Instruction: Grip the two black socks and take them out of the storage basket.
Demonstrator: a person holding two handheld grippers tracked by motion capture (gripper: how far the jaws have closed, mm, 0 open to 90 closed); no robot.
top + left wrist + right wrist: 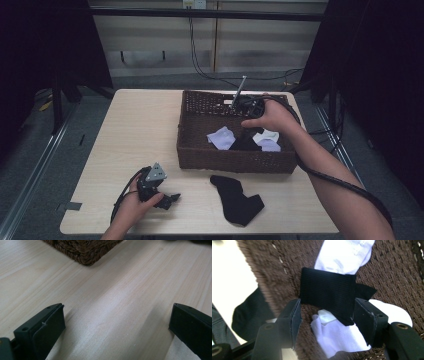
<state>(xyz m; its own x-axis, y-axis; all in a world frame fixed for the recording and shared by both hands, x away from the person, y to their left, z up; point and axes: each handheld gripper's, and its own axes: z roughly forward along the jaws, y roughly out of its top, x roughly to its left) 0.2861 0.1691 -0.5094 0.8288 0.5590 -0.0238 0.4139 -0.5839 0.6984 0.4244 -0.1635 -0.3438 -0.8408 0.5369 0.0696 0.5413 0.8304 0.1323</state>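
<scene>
Right gripper view: right gripper (325, 317) fingers spread around a black sock (327, 292) in the basket (392, 272); left gripper (116, 327) fingers spread over the desk (112, 297).

Pale wood worktop (135, 130), bare over its left half. A dark brown woven basket (230, 162) sat at the right-centre, reaching toward the far edge. Inside it lay one white sock (221, 137) at the left, a second white sock (267, 140) at the right and a black sock (245, 144) between them. Another black sock (237, 200) lay flat on the worktop, just in front of the basket. Grey floor (30, 150) around. Black cables (197, 55) hung down the pale back wall, with dark curtains (45, 40) on both sides.
</scene>
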